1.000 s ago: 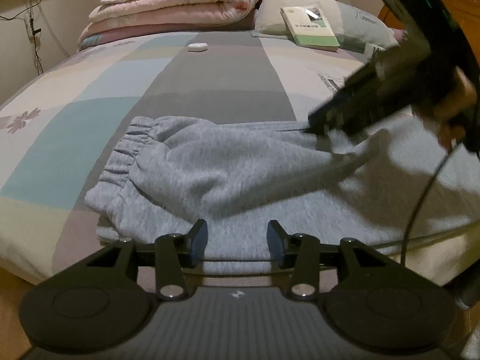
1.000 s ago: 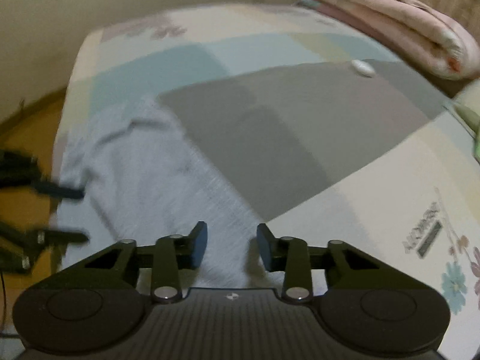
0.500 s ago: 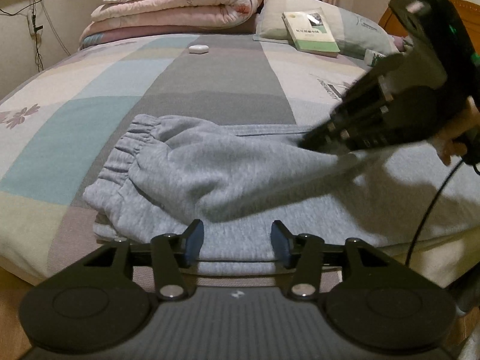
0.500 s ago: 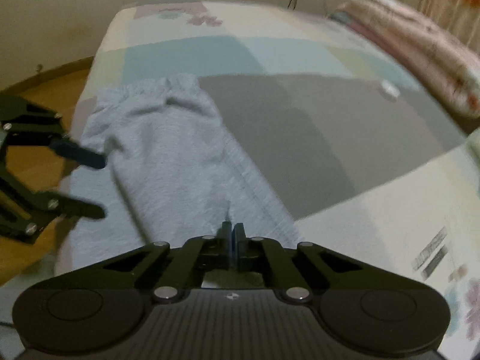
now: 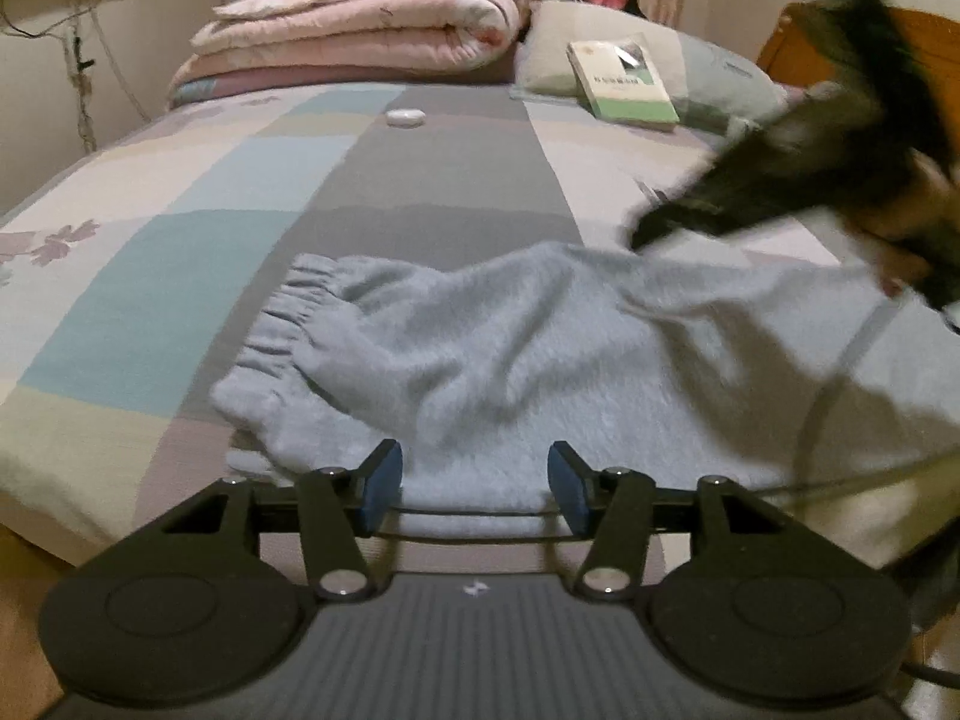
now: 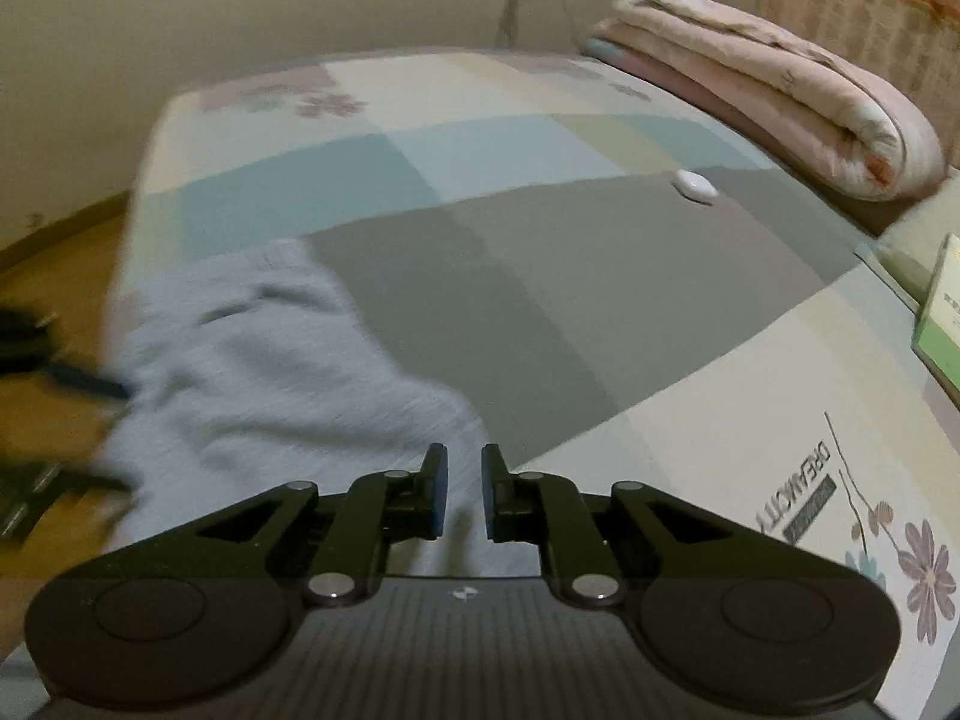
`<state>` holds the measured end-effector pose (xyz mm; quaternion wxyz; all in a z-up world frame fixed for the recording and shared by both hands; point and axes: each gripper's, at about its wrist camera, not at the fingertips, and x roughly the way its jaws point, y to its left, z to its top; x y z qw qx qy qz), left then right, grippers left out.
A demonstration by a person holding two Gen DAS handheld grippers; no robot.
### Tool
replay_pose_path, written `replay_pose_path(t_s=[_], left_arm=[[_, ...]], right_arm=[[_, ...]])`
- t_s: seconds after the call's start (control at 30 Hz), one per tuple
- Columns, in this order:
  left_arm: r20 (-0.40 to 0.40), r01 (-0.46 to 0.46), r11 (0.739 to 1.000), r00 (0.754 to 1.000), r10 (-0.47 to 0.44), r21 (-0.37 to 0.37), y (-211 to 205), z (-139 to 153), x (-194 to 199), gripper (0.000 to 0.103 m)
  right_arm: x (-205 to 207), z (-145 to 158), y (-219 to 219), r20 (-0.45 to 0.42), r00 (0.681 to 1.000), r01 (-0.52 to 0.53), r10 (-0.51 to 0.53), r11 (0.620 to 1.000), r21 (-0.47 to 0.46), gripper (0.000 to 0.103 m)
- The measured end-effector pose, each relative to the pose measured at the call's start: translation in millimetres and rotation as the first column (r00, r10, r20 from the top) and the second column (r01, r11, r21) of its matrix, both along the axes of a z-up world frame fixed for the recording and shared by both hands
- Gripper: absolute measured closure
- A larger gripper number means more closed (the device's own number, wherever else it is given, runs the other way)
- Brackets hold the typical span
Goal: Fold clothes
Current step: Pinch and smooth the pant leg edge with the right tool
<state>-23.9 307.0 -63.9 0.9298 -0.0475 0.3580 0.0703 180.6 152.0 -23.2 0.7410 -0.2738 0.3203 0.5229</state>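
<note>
**Grey sweatpants half-lifted, grip in doubt**

Risk first: the right gripper (image 6: 459, 489) shows a narrow gap between its pads, having just opened a little, so the soft grey fleece sweatpants (image 5: 510, 360) could slide out and the fold collapse. Whether cloth is truly pinched, I cannot tell through the blur. The left gripper (image 5: 474, 489) stands open, having just widened, empty above the near hem. The pants lie rumpled across the patchwork bed (image 5: 180, 276), elastic waistband bunched.

Right gripper (image 6: 459, 492), fingers narrowly parted after reopening, above grey sweatpants (image 6: 270, 372).
</note>
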Motion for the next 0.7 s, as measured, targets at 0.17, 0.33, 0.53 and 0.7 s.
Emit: replay_pose_path(t_s=[0.17,0.33,0.53,0.7], left_arm=[[-0.006,-0.033,0.999,0.999,0.033,0.003,-1,4,0,0.049],[-0.006,-0.017,1.000,1.000,0.017,0.020,-13,7,1,0.049],[-0.013,-0.014,1.000,1.000,0.015,0.027,-18,11,-3,0.048],[-0.021,-0.023,0.999,1.000,0.023,0.034,-18,11,-2,0.048]], right_arm=[[-60,-11,-45,-0.056,0.990,-0.134,0.131,0.989,-0.059,0.088],[-94,-37,-63,-0.066,0.982,-0.184,0.177,0.976,-0.119,0.088],[-99,-45,-65,-0.041,0.979,-0.201,0.198,0.971,-0.129,0.086],[-98,-48,-65,-0.033,0.980,-0.201,0.198,0.970,-0.137,0.085]])
